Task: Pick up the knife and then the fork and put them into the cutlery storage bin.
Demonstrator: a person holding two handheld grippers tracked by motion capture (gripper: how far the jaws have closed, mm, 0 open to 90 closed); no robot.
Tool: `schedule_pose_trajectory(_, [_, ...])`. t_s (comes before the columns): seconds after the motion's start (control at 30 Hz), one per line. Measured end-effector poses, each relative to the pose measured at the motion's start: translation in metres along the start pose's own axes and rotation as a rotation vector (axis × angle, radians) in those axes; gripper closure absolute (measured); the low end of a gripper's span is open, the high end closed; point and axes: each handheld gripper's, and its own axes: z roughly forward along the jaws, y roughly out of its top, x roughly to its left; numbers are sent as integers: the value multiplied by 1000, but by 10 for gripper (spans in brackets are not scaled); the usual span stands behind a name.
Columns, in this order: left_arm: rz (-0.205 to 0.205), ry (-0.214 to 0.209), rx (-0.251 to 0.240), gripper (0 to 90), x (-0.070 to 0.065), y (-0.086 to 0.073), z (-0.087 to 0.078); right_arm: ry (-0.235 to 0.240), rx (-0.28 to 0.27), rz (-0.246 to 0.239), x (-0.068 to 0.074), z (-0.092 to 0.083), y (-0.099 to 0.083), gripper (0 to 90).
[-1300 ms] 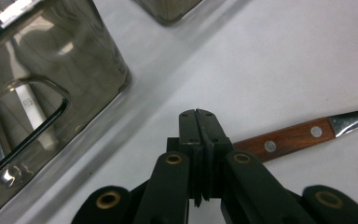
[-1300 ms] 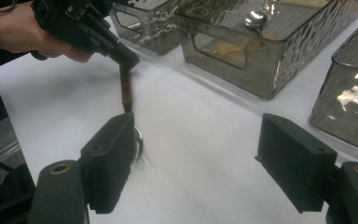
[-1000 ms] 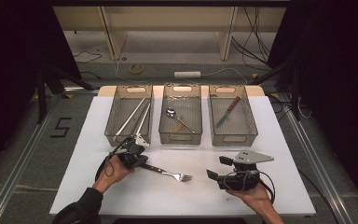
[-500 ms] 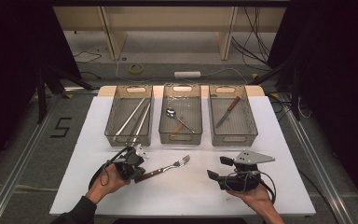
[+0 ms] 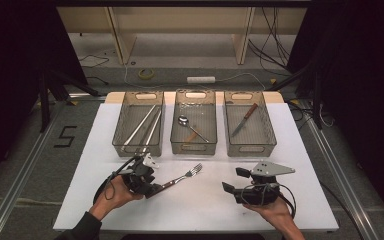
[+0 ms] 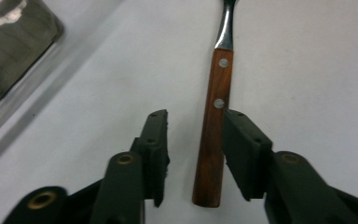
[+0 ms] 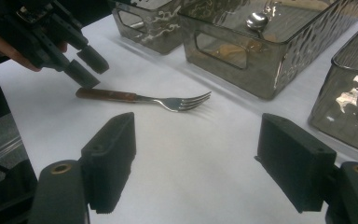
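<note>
Left claw: jaws have just been opening; they stand apart on either side of the wooden handle, one pad close by it, the other with a clear gap, so nothing is pinched.
Fork: lies flat on the white table, near left of centre, its handle end between the left claw's jaws and its prongs pointing far and right toward the middle bin; freed like this, it rests on its own weight.
Handle: brown wood with two rivets, lined up along the jaws, which suggests the claw set it down lengthwise for an easy regrip.
Left hand: low over the near left of the table, keeping the claw level with the fork.
Right claw: jaws wide, nothing between them, aimed left at the fork from the near right, seemingly waiting its turn.
Bins: three clear ones in a far row; the left bin holds long metal rods, the middle bin a spoon, the right bin a knife, a sorting by kind.
Likely aim: the fork probably belongs in one of these bins.
</note>
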Motion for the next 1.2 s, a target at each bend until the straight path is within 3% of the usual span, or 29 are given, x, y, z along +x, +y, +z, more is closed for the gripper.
schedule_pose_trajectory(0.07, [-10, -3, 11, 489, -2, 0, 1, 1, 2, -2, 0, 0, 0, 289])
schedule_pose_trajectory(0.2, [2, -6, 46, 403, -5, 0, 4, 3, 4, -3, 0, 0, 0, 289])
schedule_pose_trajectory(0.43, [3, -4, 75, 363, -7, 1, 10, 6, 3, -3, 0, 1, 0, 289])
schedule_pose_trajectory(0.73, [54, -11, 133, 551, -8, 4, 15, 10, 9, -5, 1, 2, 0, 289])
schedule_pose_trajectory(1.2, [92, -26, 140, 730, -10, 5, 20, 9, 12, -8, 1, 3, 0, 290])
